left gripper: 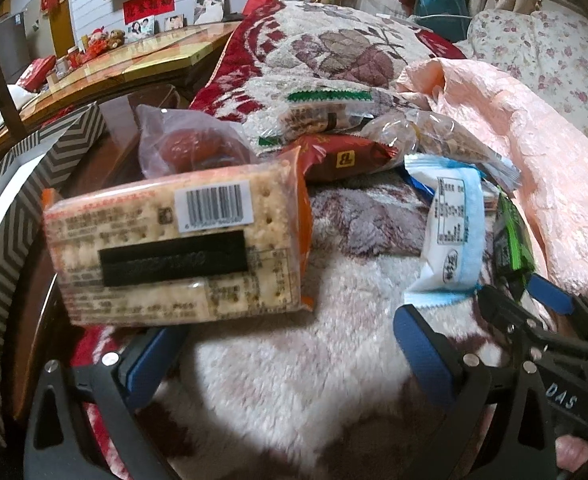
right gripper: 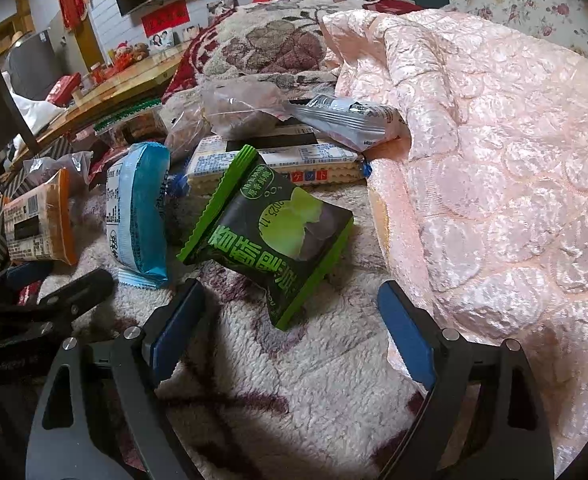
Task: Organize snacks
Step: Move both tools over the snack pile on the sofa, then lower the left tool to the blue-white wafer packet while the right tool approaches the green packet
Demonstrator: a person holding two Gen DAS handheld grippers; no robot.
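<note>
2 grippers over a pile of snacks on a fuzzy blanket [right gripper: 294, 380], both spread wide, holding nothing.

Left gripper [left gripper: 285, 340] hovers by the cracker pack [left gripper: 173, 248], which sits nearest the striped box [left gripper: 25, 184], the likely drop spot. Right gripper [right gripper: 289, 320] lines up on the green packet [right gripper: 269, 224], loose at the front, so probably an easy pick.

green snack packet [right gripper: 271, 232]: "2025.11" | black tool [left gripper: 562, 396]: "DAS" | brown wrapper [left gripper: 344, 158]: "TB"
</note>
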